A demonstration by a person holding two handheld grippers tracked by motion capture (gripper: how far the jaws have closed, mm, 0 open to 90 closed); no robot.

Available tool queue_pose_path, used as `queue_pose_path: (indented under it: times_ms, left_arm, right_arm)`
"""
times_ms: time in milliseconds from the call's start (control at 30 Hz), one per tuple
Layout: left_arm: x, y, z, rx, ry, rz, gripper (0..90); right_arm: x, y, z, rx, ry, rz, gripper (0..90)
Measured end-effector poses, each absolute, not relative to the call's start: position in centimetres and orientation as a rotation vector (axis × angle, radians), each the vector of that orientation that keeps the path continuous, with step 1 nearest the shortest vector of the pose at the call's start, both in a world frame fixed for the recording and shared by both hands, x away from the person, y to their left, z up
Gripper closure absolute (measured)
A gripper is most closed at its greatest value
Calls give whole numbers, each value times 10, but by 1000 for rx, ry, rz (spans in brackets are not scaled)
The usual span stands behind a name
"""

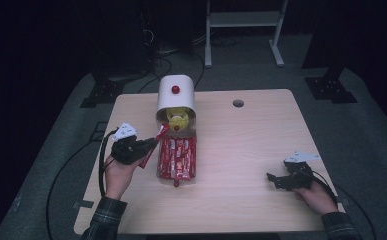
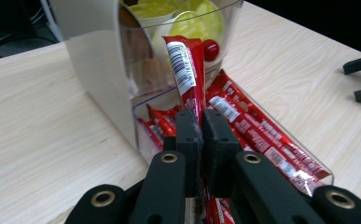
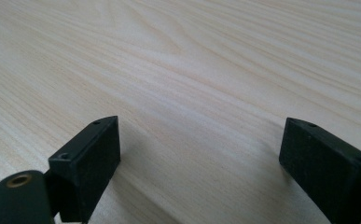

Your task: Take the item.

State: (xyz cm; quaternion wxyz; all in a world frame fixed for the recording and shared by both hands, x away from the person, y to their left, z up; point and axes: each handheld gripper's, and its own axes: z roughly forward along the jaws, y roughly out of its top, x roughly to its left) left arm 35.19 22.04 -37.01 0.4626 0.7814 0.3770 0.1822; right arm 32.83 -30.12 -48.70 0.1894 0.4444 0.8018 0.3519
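A clear dispenser with a white lid [image 1: 176,92] stands on the table; its open tray [image 1: 176,159] holds several red candy sticks. My left gripper [image 1: 148,146] sits just left of the tray, shut on one red candy stick [image 2: 186,70] that points up toward the dispenser's mouth. In the left gripper view the two pads [image 2: 187,133] pinch the wrapper's lower part, above the tray [image 2: 325,169]. Yellow items and a red ball [image 2: 210,49] show inside the dispenser. My right gripper [image 1: 276,180] rests near the table's front right, open, with bare wood [image 3: 178,84] between its jaws.
A round cable hole [image 1: 238,103] lies in the table behind the dispenser to the right. Cables trail off the table's left edge. A white shelf frame [image 1: 243,30] stands on the dark floor beyond.
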Motion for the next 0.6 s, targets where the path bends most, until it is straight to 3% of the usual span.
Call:
queue_pose_path:
  times_ms: [600]
  left_arm:
    - [358,242,-381,1918,1009,463,859]
  right_arm:
    - [328,-301,-487,1250,2254,989,113]
